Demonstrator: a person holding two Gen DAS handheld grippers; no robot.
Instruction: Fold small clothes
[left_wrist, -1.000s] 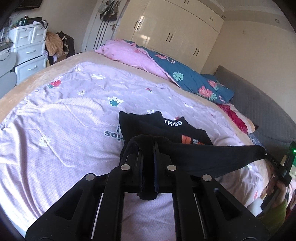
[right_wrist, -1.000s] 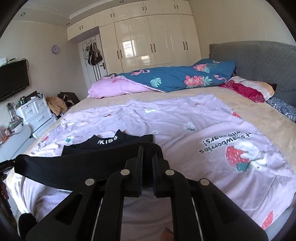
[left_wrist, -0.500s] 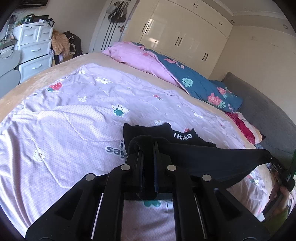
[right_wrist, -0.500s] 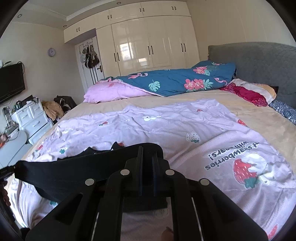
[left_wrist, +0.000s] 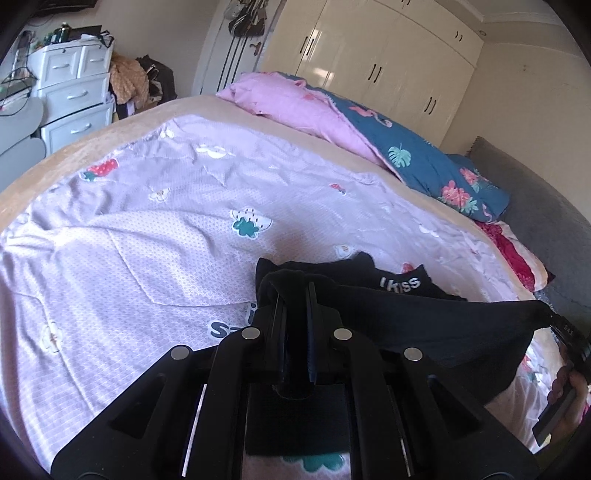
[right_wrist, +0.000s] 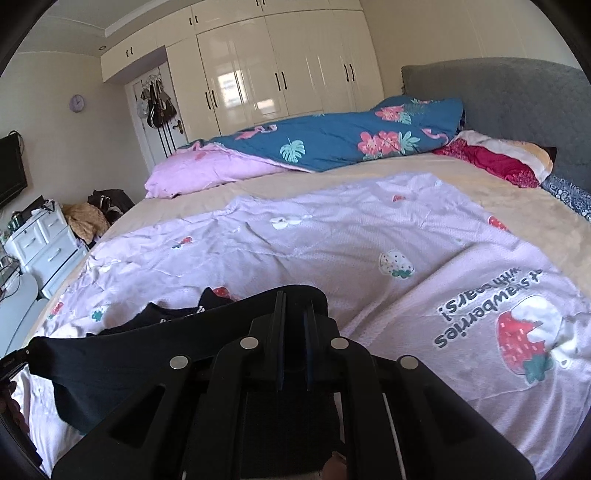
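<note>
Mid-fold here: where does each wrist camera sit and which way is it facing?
Left wrist: on the left gripper, looking down across the bed toward the wardrobe; own fingers, plus the right gripper and a hand at right.
Right wrist: on the right gripper, facing the wardrobe and headboard; own fingers.
Shared: black garment stretched between both grippers, lilac sheet, blue quilt.

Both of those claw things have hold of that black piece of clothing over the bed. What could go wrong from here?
Each gripper pinches only a corner of the black garment: the left gripper and the right gripper are both shut on it. A corner might slip out as the cloth is stretched between them. The hanging middle sags unevenly, so the fold may land crooked. It could also drag the lilac strawberry sheet, which is already wrinkled.
</note>
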